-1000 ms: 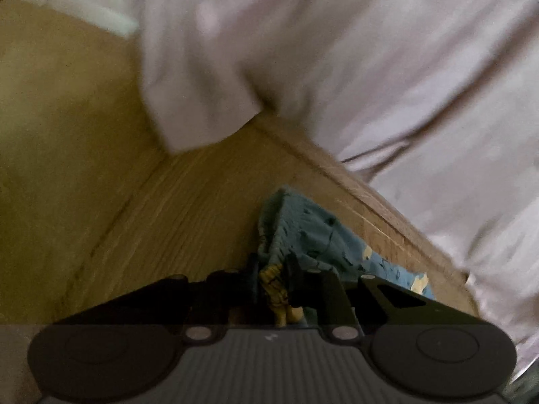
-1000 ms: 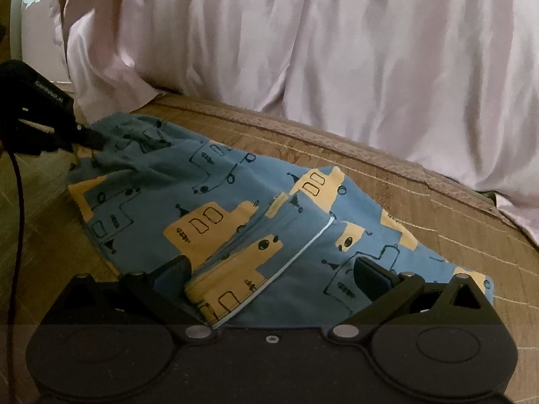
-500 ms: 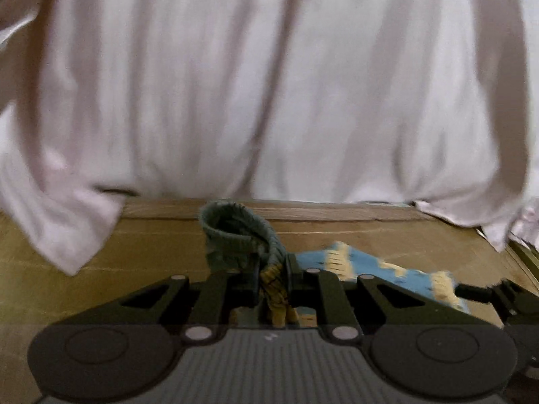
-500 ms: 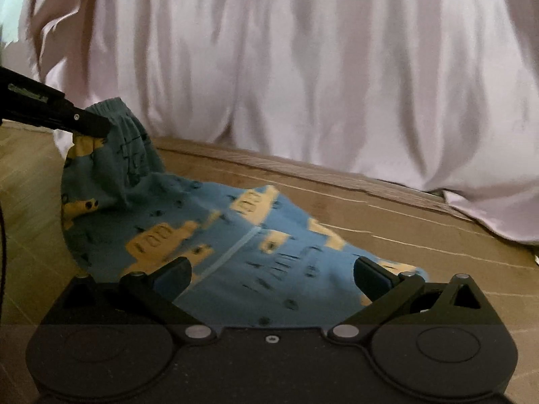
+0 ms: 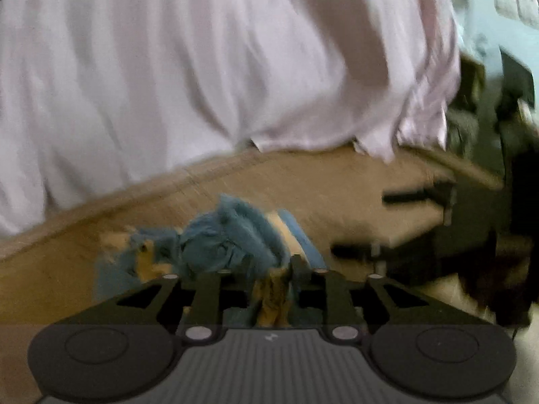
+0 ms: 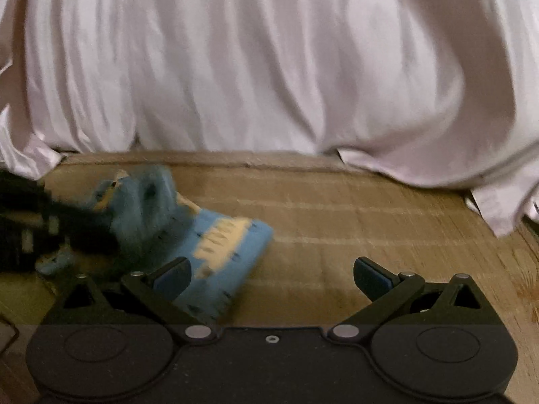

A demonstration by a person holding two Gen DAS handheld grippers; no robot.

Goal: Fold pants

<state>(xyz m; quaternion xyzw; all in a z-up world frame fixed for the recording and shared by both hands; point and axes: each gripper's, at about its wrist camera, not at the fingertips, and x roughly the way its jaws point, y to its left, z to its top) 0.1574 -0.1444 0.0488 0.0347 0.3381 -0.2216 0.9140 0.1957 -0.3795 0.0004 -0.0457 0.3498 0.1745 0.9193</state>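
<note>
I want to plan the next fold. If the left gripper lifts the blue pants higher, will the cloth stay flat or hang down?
The pants will probably hang and sag: they already bunch into soft wrinkles where the left gripper pinches them. They seem light, since one small pinch raises that end. The free end lying on the woven mat would likely drag, not slide stiffly. The right gripper is open and holds nothing.

A pale pink-white sheet (image 6: 269, 60) hangs in soft folds along the far edge of a woven straw mat (image 6: 337, 229). Past the mat's right edge, dim dark furniture (image 5: 488, 202) stands blurred under low light
</note>
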